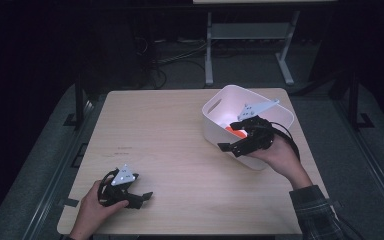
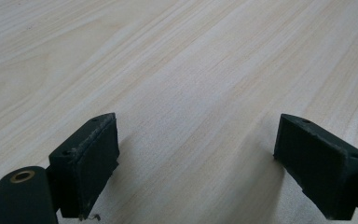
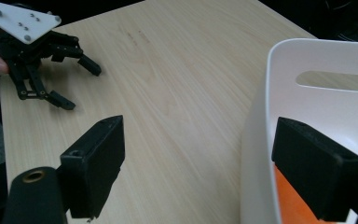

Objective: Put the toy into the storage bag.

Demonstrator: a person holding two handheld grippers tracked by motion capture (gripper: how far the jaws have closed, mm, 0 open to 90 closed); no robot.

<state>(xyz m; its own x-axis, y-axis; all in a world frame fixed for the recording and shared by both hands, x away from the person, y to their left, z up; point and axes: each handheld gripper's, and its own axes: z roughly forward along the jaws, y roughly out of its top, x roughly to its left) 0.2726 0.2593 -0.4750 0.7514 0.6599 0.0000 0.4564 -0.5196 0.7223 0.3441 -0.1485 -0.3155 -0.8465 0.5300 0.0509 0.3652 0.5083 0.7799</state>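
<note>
- Your right gripper [image 1: 232, 145] hangs over the near wall of the white plastic tub [image 1: 215, 117], its 2 jaws spread wide, 1 outside and 1 inside, clamping nothing.
- The orange object [image 3: 291, 203] lies on the tub floor, just below and inside the inner jaw; your right hand is far nearer.
- Your left gripper [image 1: 142, 197] rests open and empty on the pale wooden table [image 1: 180, 165], well apart.
- The orange object is mostly hidden; its shape and long axis can't be told.
</note>
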